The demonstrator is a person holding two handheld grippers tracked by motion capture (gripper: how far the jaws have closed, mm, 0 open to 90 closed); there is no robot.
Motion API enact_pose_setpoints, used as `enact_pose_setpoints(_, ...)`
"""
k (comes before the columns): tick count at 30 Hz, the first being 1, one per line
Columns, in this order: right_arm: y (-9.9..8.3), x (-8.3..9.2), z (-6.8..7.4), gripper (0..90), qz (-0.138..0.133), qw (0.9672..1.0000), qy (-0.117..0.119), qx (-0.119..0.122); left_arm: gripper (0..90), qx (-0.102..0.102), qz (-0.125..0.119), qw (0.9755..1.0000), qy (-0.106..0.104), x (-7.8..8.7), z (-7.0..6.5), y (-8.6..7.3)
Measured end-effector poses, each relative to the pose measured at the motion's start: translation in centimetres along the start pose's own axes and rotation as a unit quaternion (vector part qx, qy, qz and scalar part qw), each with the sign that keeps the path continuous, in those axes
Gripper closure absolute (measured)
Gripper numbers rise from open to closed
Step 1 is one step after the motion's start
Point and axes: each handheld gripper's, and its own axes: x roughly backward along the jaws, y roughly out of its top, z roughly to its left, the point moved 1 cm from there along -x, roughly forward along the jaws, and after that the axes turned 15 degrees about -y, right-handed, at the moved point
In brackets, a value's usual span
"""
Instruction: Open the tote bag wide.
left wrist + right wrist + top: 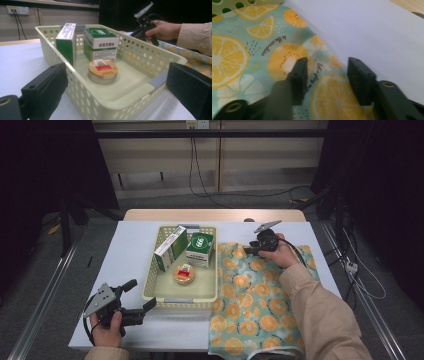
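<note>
The right hand-held gripper (pixel 250 248) hovers low over the far corner of the fruit-print cloth (pixel 257 300), which lies spread on the counter (pixel 130 255) beside the basket (pixel 212 292). In the right gripper view its two black jaws stand apart, with the cloth's edge lying under the gap between them; the pads (pixel 300 77) do not press on the fabric, so it is released and grasps nothing. The cloth stretches back from this gripper towards the person's sleeve (pixel 320 315).

The left hand-held gripper (pixel 140 297) rests at the near corner of the basket, its jaws spread wide on either side of that corner without clamping it. Ahead of it, inside the basket, sit a round tin (pixel 102 71), a green box (pixel 100 43) and a tall carton (pixel 67 42).
</note>
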Motion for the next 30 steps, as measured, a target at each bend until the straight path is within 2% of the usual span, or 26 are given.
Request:
enact_pose_setpoints(1,0.0,0.1,-0.1,69.0,0.0,1.0,0.003,0.001,3.7,0.0,0.0,1.0,0.002,0.0,0.0,0.0)
enact_pose_setpoints(2,0.0,0.1,-0.1,69.0,0.0,1.0,0.003,0.001,3.7,0.001,-0.001,1.0,0.002,0.0,0.0,0.0)
enact_pose_setpoints(3,0.0,0.2,-0.1,79.1,0.003,0.9999,0.009,0.004,3.7,0.002,-0.002,1.0,0.002,0.0,0.0,0.0)
enact_pose_setpoints(4,0.0,0.3,-0.1,84.6,0.006,0.9998,0.018,0.004,3.7,0.001,-0.002,1.0,0.001,0.0,0.1,0.0)
enact_pose_setpoints(5,0.0,0.3,-0.1,84.6,0.006,0.9998,0.018,0.004,3.7,0.0,-0.001,1.0,0.001,0.0,0.1,0.0)
enact_pose_setpoints(6,0.0,0.3,0.0,89.3,0.009,0.9997,0.024,0.001,3.6,0.0,-0.001,1.0,0.001,0.0,0.1,0.0)
enact_pose_setpoints(11,0.2,0.6,0.2,90.0,0.012,0.9998,0.015,0.008,3.6,0.003,-0.002,1.0,0.0,0.1,0.1,0.0)
enact_pose_setpoints(15,0.5,0.8,-0.4,90.0,0.001,1.0,0.003,-0.002,3.6,0.001,-0.002,1.0,-0.002,0.1,0.0,0.1)
enact_pose_setpoints(17,0.9,1.0,-1.2,90.0,-0.001,0.9999,-0.008,-0.01,3.6,0.0,-0.001,1.0,-0.004,0.1,-0.1,0.1)
enact_pose_setpoints(18,1.3,1.2,-2.3,90.0,-0.002,0.9993,-0.029,-0.022,3.5,0.0,-0.001,1.0,-0.004,0.0,-0.1,0.1)
enact_pose_setpoints(21,2.0,1.5,-4.2,90.0,-0.004,0.9959,-0.077,-0.047,3.5,0.0,0.001,1.0,-0.007,-0.1,-0.1,0.1)
enact_pose_setpoints(22,2.0,1.5,-4.2,90.0,-0.004,0.9959,-0.077,-0.047,3.5,0.0,0.001,1.0,-0.006,-0.1,-0.1,0.1)
enact_pose_setpoints(23,2.2,1.7,-4.8,90.0,-0.006,0.9936,-0.097,-0.057,3.5,0.0,0.0,1.0,-0.006,-0.1,-0.1,0.2)
enact_pose_setpoints(24,2.5,2.0,-6.0,90.0,-0.017,0.9867,-0.136,-0.088,3.6,0.002,-0.003,1.0,-0.006,-0.1,-0.1,0.1)
enact_pose_setpoints(26,2.8,2.2,-6.9,90.0,-0.031,0.9785,-0.166,-0.118,3.6,0.001,0.0,1.0,-0.006,-0.1,0.0,0.1)
enact_pose_setpoints(27,2.9,2.3,-7.2,81.5,-0.042,0.975,-0.175,-0.13,3.5,0.001,0.0,1.0,-0.006,-0.1,0.1,0.1)
enact_pose_setpoints(28,2.9,2.3,-7.2,81.5,-0.042,0.975,-0.175,-0.13,3.5,0.002,0.0,1.0,-0.005,-0.1,0.1,0.1)
enact_pose_setpoints(29,3.0,2.3,-7.3,62.5,-0.046,0.9749,-0.174,-0.131,3.6,0.001,0.0,1.0,-0.005,-0.1,0.1,0.1)
enact_pose_setpoints(30,2.9,2.4,-7.1,63.1,-0.039,0.978,-0.169,-0.115,3.5,0.001,-0.001,1.0,-0.005,-0.1,0.1,0.2)
